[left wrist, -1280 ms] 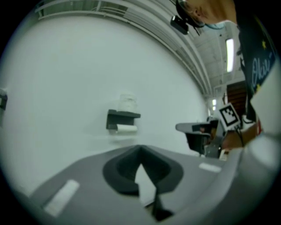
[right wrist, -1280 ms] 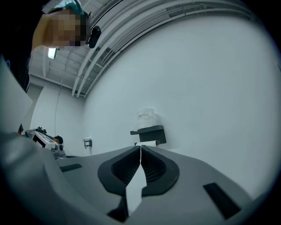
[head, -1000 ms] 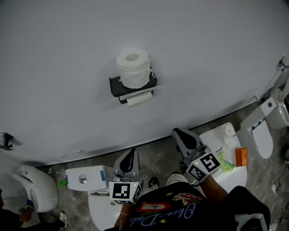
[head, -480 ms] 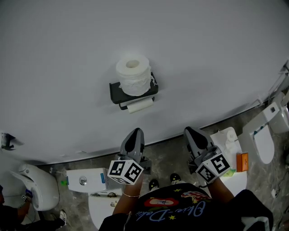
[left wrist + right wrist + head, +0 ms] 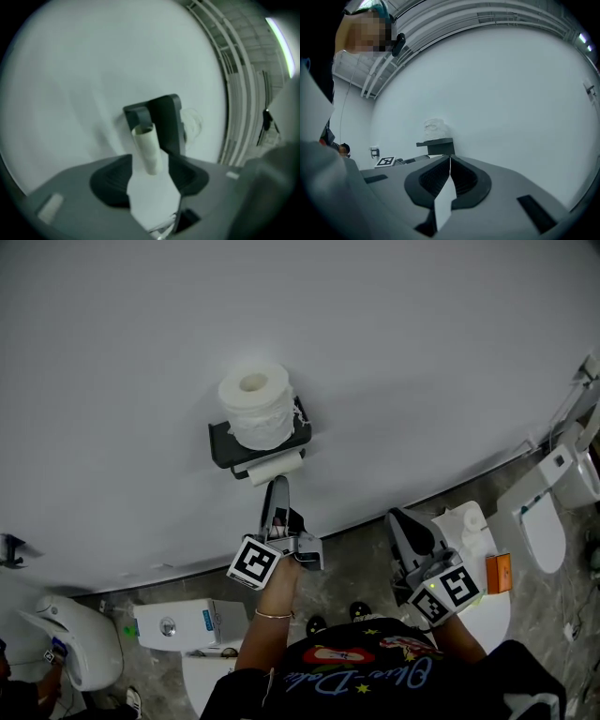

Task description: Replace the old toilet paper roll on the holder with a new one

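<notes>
From overhead, the black holder (image 5: 225,442) is fixed to the white wall (image 5: 422,352). The new roll (image 5: 253,401) stands upright on its top shelf. The old roll (image 5: 278,466), worn down to little more than its tube, hangs just under that shelf, and its long axis runs along the wall, parallel to the holder's front edge. The left gripper (image 5: 278,488) is held up directly below the holder with its tips just short of the old roll. The right gripper (image 5: 401,521) hangs well off to the holder's lower right, so the left one is plainly the nearer. Looking along the left gripper (image 5: 149,177), its jaws are spread and the old roll (image 5: 147,149) sits dead ahead in the gap, with the holder (image 5: 164,119) right behind it. The tube's length runs parallel to the pads, so they would close across its width. Bare wall shows between the pads below the tube, and I'd say nothing is pinched yet. Looking along the right gripper (image 5: 450,161), its jaws are pressed together on nothing, and the holder (image 5: 436,146) with the new roll (image 5: 434,127) on top shows far ahead, a touch left of its line. To my eye, the coming move turns on a short push toward the holder, then a squeeze.
</notes>
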